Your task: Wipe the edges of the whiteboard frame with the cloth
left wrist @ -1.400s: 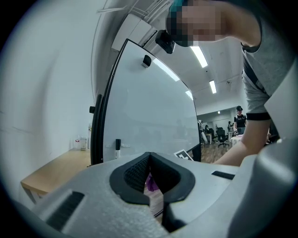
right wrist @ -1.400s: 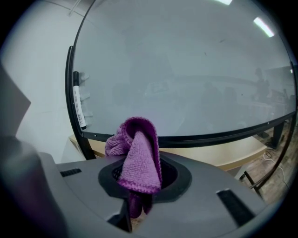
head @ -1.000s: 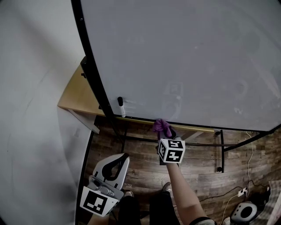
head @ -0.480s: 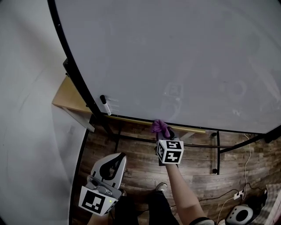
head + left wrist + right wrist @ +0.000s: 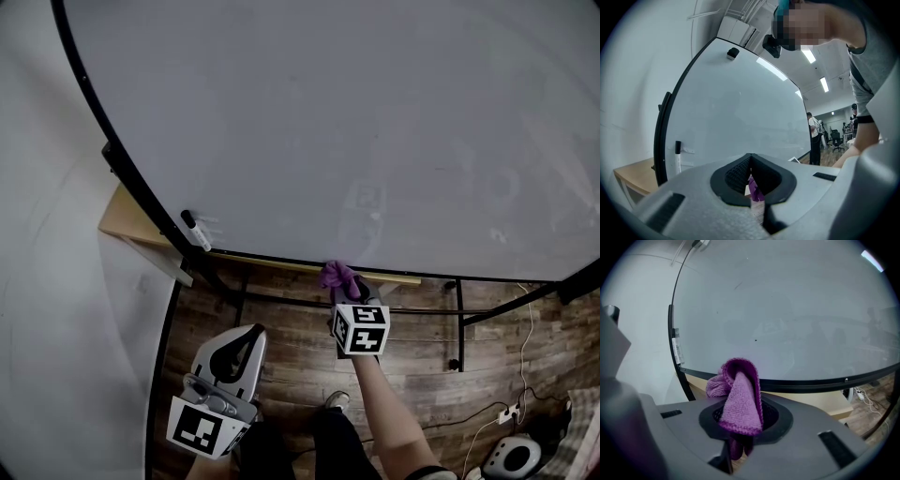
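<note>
A large whiteboard [image 5: 356, 122] with a thin black frame [image 5: 281, 260] fills the head view. My right gripper [image 5: 342, 286] is shut on a purple cloth [image 5: 337, 275] just under the frame's bottom edge; whether the cloth touches the edge is unclear. In the right gripper view the cloth [image 5: 739, 399] bulges from between the jaws, with the bottom frame edge [image 5: 820, 381] beyond it. My left gripper [image 5: 246, 339] hangs low at the left, shut and empty, away from the board. The left gripper view shows the frame's left edge [image 5: 660, 140].
A black marker [image 5: 195, 231] clings to the board near its lower left corner. A wooden tabletop [image 5: 131, 220] on black legs [image 5: 459, 323] stands behind the board. Cables and a power strip [image 5: 514, 409] lie on the wood floor at the lower right. A person [image 5: 814, 138] stands far back.
The head view has swung right, so the board's left edge and marker have slid left and up. The right gripper and cloth stay under the bottom edge; the left gripper stays low.
</note>
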### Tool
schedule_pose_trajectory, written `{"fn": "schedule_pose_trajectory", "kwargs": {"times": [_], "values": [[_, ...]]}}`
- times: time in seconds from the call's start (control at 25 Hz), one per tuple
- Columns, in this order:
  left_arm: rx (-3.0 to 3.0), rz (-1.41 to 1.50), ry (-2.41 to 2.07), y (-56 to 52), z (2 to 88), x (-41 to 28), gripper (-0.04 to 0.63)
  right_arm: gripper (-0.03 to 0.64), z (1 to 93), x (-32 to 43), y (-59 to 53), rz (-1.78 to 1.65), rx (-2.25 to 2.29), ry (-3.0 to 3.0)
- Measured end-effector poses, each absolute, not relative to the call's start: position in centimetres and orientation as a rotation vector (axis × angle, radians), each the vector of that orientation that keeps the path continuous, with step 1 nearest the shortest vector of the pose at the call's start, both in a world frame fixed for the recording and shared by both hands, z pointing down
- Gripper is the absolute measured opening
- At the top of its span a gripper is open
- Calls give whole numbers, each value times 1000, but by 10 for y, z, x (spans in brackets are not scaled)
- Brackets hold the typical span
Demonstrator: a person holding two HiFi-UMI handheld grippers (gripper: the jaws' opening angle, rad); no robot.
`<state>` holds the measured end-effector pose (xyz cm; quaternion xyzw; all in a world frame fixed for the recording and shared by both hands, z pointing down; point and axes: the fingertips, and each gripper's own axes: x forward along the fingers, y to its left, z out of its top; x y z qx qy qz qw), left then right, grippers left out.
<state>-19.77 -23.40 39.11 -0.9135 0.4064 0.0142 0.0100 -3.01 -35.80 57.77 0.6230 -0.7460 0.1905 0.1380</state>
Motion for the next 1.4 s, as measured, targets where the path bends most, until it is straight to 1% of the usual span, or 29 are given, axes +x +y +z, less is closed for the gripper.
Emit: {"fn": "schedule_pose_trajectory", "kwargs": {"times": [0.6,1.4], "values": [[-2859,46,1236,-237,392,-155,17,61,578,19,-347,560,1840,-2144],[-2870,63,1189,-235,387,-87,17,61,579,104,-328,591,1911,-2086]]}}
